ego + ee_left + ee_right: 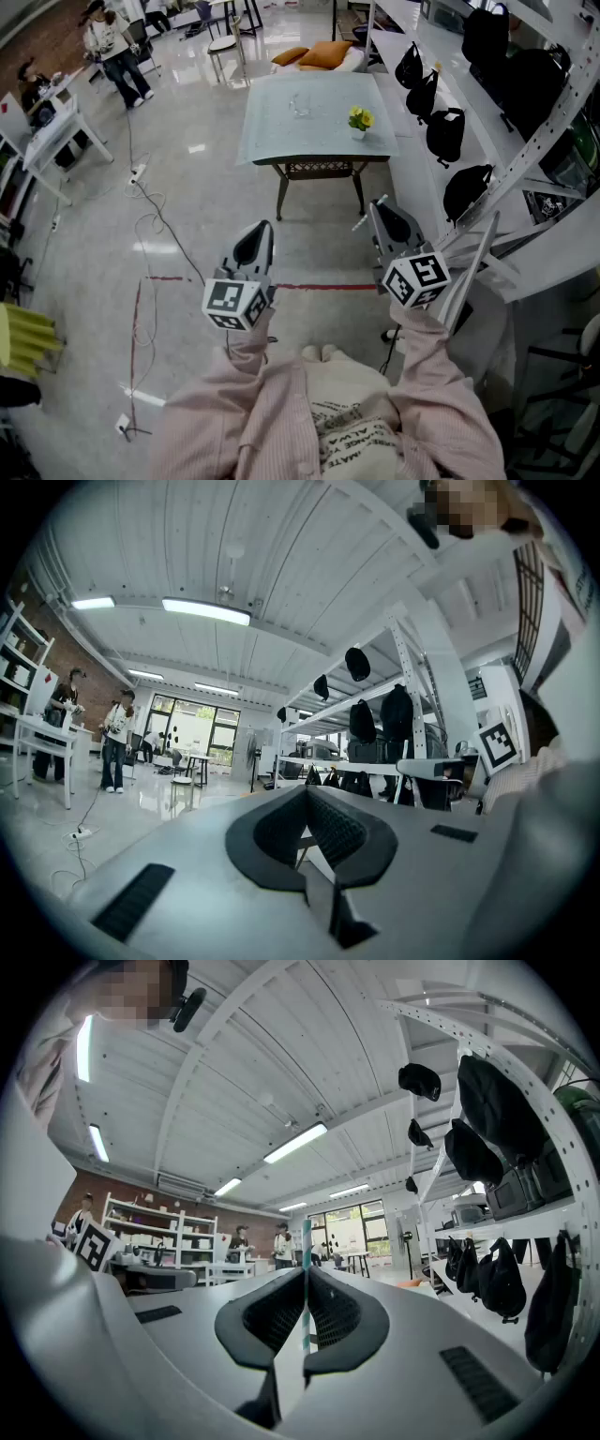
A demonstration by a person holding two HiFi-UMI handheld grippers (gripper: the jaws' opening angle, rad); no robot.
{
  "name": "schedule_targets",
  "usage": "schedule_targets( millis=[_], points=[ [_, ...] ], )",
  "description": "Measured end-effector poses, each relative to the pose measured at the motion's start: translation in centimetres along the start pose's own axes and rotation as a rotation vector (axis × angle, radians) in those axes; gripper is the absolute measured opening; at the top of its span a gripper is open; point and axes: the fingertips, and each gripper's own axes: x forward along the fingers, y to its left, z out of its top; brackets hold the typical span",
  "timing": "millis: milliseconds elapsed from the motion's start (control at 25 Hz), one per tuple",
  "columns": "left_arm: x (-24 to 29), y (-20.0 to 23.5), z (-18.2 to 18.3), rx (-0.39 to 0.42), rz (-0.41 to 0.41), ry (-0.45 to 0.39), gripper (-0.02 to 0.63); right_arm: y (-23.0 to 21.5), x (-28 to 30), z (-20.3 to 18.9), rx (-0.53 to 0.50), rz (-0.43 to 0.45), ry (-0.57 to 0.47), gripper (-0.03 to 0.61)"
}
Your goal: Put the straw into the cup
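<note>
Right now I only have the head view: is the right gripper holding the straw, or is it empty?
Observer: It is holding it. The right gripper view shows the right gripper shut on a thin teal-and-white striped straw, which stands vertical in that view between its pads.
Operator: And the left one?
Observer: The left gripper view shows the left gripper shut, with nothing between its jaws.

Worktop (272, 131): pale glass top on a dark frame, standing on the floor (187, 206).
On the worktop: clear cup (300, 105) near the middle; small pot of yellow flowers (360, 120) toward the right edge, apart from it.
Floor: glossy grey, with cables (150, 225) and a red tape line (319, 286).
</note>
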Motion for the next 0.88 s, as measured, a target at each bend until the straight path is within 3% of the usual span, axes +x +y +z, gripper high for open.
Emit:
schedule_targets(
  millis=[880],
  points=[
    [1.7, 4.0, -1.7, -0.027, -0.003, 0.027, 0.0, -1.0, 4.4, -1.4, 0.049, -0.041, -0.031, 0.009]
  ],
)
